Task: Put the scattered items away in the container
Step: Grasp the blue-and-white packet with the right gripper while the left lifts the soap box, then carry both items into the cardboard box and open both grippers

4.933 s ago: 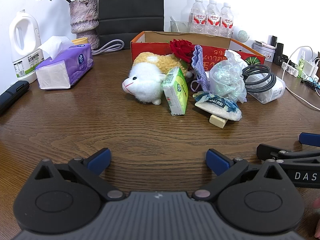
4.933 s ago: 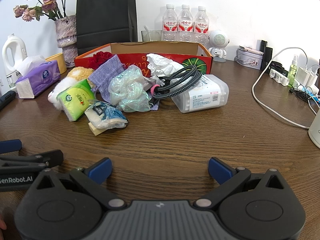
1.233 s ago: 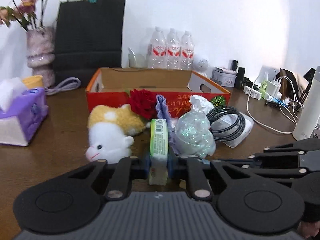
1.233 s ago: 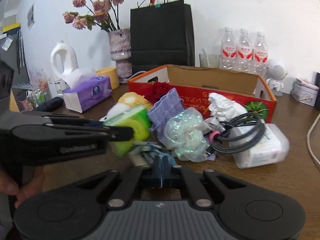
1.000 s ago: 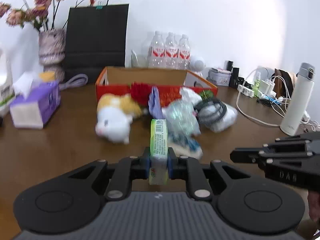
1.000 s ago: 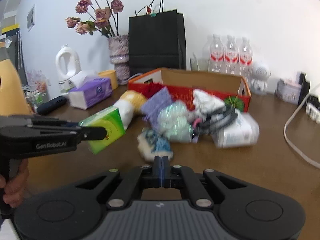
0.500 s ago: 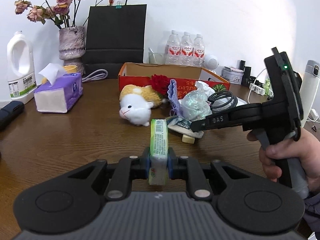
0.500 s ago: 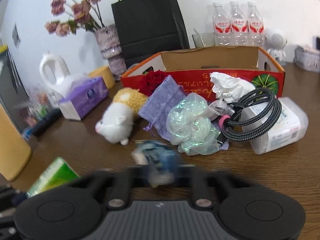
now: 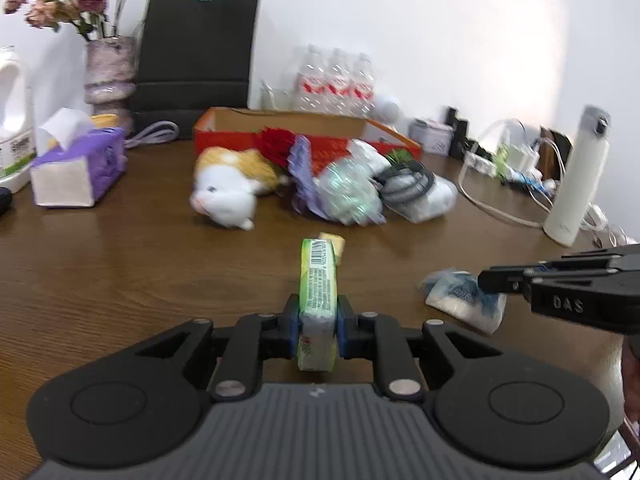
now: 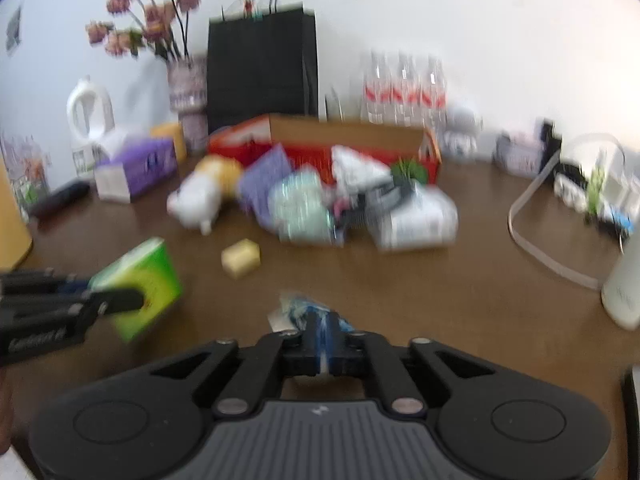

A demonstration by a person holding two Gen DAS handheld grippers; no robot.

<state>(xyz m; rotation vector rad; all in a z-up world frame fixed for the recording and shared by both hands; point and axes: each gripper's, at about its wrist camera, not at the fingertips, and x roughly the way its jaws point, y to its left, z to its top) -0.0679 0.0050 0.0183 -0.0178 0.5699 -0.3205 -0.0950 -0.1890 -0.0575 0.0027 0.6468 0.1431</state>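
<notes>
My left gripper [image 9: 318,326] is shut on a green tissue pack [image 9: 318,280], held above the table; the pack also shows in the right wrist view [image 10: 146,280]. My right gripper [image 10: 325,346] is shut on a blue-and-white packet [image 10: 308,312], seen from the left wrist view [image 9: 460,296] at the right. The red cardboard box [image 9: 288,128] stands at the back. In front of it lie a plush toy [image 9: 228,192], a red rose [image 9: 278,142], a purple pouch [image 9: 302,176], a shiny plastic bag [image 9: 348,196] and a coiled cable on a white pack [image 9: 416,192]. A small yellow block [image 10: 241,257] lies alone.
A purple tissue box [image 9: 76,168], white jug [image 9: 14,120] and flower vase [image 9: 110,76] stand at the left. A black bag [image 9: 196,64] and water bottles [image 9: 336,84] are behind the box. A white flask [image 9: 576,176], cables and chargers [image 9: 516,164] are at the right.
Both grippers closed on items: left on the green pack, right on the blue-and-white packet. Both have pulled back from the pile with them, uncovering the yellow block.
</notes>
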